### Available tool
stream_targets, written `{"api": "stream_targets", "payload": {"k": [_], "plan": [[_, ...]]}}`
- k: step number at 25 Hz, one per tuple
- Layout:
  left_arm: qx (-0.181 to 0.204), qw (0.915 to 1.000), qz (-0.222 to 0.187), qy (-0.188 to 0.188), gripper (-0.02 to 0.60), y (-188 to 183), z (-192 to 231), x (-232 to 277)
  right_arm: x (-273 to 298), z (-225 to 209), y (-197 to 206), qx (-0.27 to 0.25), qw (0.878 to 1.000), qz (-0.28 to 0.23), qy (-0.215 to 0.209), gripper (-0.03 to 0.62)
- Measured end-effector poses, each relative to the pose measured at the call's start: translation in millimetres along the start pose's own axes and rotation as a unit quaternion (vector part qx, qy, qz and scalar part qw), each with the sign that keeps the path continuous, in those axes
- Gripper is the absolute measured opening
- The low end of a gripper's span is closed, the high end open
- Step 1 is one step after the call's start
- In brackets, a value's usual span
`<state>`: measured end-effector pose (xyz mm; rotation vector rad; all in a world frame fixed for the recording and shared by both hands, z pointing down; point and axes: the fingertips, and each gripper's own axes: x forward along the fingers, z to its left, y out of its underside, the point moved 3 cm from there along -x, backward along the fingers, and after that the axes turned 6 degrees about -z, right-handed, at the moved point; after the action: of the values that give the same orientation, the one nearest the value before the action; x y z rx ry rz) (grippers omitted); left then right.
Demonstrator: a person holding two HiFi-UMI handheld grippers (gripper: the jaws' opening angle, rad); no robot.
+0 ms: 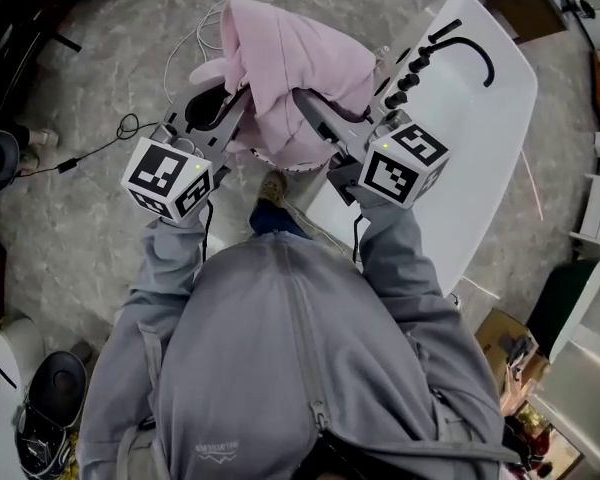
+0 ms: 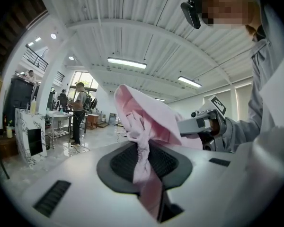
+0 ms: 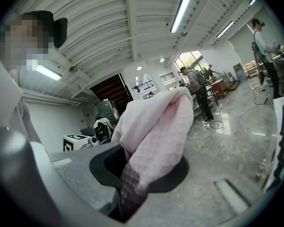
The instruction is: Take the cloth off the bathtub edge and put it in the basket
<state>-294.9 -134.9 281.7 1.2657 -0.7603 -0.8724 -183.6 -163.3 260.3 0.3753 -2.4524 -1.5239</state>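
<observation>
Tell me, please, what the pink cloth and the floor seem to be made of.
The cloth: soft matte fabric, perhaps microfibre or towelling; it shows a fine waffle grid and bunches in limp folds. The floor: likely polished marble or marble-look tile; grey veining and glossy reflections.

Marbled floor (image 1: 80, 228), ceiling strip light (image 2: 127, 63), cardboard box (image 1: 492, 330)

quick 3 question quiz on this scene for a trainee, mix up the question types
1. True or false: the pink waffle-weave cloth lies draped on the edge of the white bathtub.
2. Which grips the cloth? A: the left claw only. B: the right claw only. C: both.
3. Fill in: in the head view, the bathtub lies on the person's ___ side.

Key: 1 false; 2 C; 3 right.
</observation>
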Motion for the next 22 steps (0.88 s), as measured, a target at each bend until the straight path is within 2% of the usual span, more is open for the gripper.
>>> {"api": "stream_targets", "payload": {"k": [7,14,22], "plan": [[0.001,0.999,0.011,0.044,0.063,3.2,2.4,62.8,-12.6,-51.7,-18.8,0.007,0.999,-0.017,0.035,0.089],[0.002,0.9967,0.023,0.077,0.061,7.8,1.4,102.2,-23.3,-83.0,-27.4,0.011,0.998,-0.029,0.063,0.089],[-0.006,0.9909,0.052,0.124,0.063,30.5,5.9,122.9,-29.2,-103.3,-9.9,0.02,0.993,-0.034,0.112,0.089]]}}
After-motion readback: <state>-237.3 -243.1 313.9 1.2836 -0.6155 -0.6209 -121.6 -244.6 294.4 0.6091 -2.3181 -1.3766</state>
